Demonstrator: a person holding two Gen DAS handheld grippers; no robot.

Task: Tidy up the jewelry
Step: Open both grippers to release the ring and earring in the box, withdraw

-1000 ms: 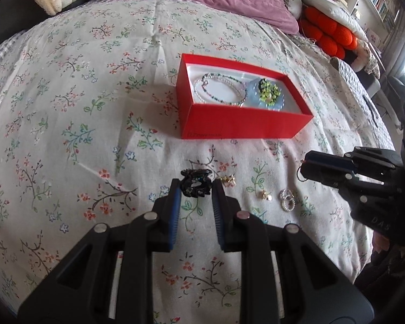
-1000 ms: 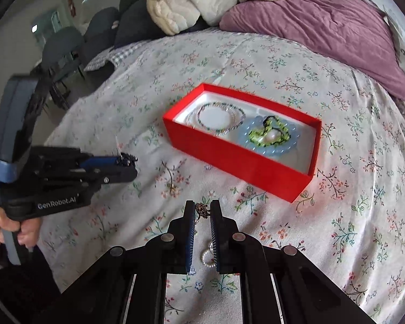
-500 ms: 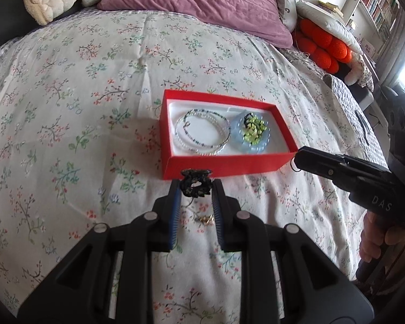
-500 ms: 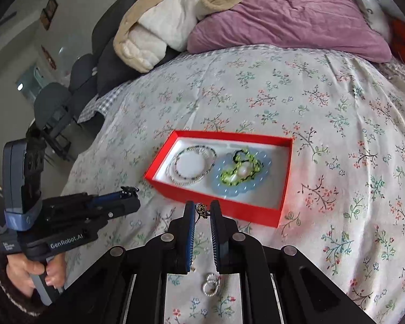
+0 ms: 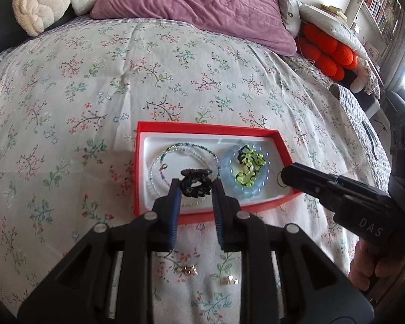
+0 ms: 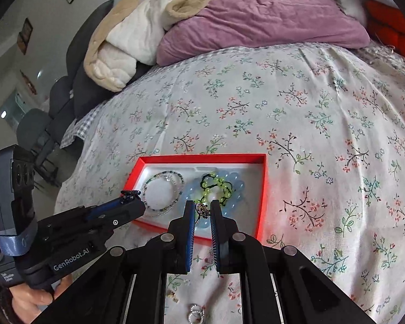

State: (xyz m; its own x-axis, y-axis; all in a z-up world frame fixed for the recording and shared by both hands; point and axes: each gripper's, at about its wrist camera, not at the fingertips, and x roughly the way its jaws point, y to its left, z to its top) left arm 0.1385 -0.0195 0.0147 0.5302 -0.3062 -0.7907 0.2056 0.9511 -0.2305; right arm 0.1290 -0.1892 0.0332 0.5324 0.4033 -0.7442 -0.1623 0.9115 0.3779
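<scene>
A red box [image 5: 159, 214] [image 6: 262, 189] with a white lining lies on the floral bedspread. In it are thin beaded bracelets [image 5: 162, 162] [image 6: 162, 189], a pale blue bead bracelet [image 5: 256, 183] and a green and black piece [image 5: 248, 164] [image 6: 216, 186]. My left gripper [image 5: 195, 186] is shut on a black beaded piece [image 5: 195, 183] and holds it above the box's near left part. My right gripper [image 6: 202, 210] is shut on a small gold ring [image 6: 201, 210] over the box's near edge; it also shows in the left wrist view [image 5: 291, 172].
Small gold earrings [image 5: 187, 270] [image 5: 230, 280] and silver rings [image 6: 195, 313] lie on the bedspread in front of the box. A purple pillow [image 5: 202, 8], a beige blanket [image 6: 127, 40] and orange cushions [image 5: 326, 51] lie at the bed's far end.
Both grippers have lifted their pieces off the bedspread and moved forward to above the red box. The box now appears closer in both views.
</scene>
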